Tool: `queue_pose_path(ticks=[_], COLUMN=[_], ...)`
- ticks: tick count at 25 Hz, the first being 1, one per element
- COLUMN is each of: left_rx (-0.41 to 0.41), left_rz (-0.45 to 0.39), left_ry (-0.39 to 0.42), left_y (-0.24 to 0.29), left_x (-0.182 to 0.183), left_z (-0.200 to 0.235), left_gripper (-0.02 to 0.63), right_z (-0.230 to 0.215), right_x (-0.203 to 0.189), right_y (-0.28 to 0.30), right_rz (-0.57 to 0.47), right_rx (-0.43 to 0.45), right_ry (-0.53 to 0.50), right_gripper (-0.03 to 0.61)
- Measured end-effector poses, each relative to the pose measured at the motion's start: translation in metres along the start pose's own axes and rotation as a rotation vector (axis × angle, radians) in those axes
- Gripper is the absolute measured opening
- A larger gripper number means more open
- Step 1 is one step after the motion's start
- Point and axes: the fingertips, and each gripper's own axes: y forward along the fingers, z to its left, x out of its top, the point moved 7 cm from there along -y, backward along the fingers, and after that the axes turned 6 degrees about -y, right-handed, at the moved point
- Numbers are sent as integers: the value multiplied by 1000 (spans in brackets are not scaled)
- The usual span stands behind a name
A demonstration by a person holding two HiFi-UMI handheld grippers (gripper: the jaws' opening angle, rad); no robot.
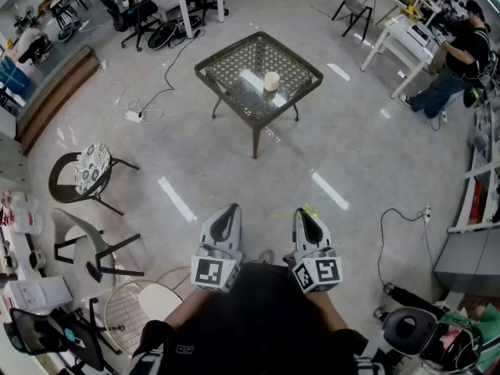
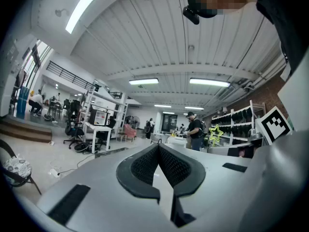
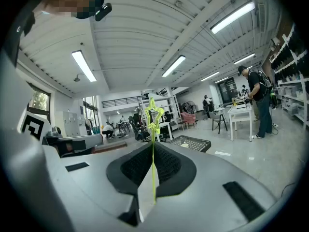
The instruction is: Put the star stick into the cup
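Observation:
A pale cup (image 1: 271,81) stands upright on a small wicker-edged glass table (image 1: 226,56) far ahead of me; the table (image 3: 192,142) also shows in the right gripper view. My right gripper (image 1: 307,213) is shut on the yellow-green star stick (image 3: 153,151), whose thin stem runs up between the jaws to a star outline (image 3: 153,111) above the tips. In the head view the star (image 1: 309,211) peeks out at the gripper's tip. My left gripper (image 1: 227,215) is held beside it, shut and holding nothing. The left gripper view catches the star (image 2: 214,134) at right.
Chairs (image 1: 87,172) and a wire basket (image 1: 129,309) stand at my left. A power strip with cables (image 1: 134,116) lies on the floor left of the table. White desks and a seated person (image 1: 459,57) are at the far right; shelving (image 1: 480,186) lines the right side.

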Motion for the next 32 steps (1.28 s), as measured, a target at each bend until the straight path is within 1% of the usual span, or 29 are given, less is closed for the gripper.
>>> queue_pose_path(ticks=[3,4,6,8,10,15,20,25,27,29,32], left_rx=[14,15,9,8,2,3,-22,-37,-49,-58,-79], left_rz=[-18,-19,-15,-19,-13,0,-24,2,-7,-5,-26], left_ry=[-62,-69,-61,-69,-57,-53,-53,-55,-69,-65,-71], left_y=[12,13,11,11,12,20,18,24,26,29,33], left_x=[12,12,10,11,11,21,22,21,24,27,28], left_z=[-9,-9,-6,-1,5,20,48,83,94,104,114], left_gripper=[15,15,15,15,15,15,15,15,15,15,15], right_z=[-11,-12,-10,-6,-3,0,20,38,46,52,55], right_x=[4,4,3,1,4,13,6,7,8,9,6], right_y=[1,1,1,4,8,21,40,68,78,89,104], right_rz=[-2,-3,-2,2,-1,-17,-21,-24,-31,-38,-25], right_rx=[-3,-3,-5,-7,-11,-18,-32,-55,-64,-74,-81], right_ry=[0,1,1,-2,2,23,22,14,11,4,2], right_gripper=[16,16,15,15,15,15,16,16,15,16,16])
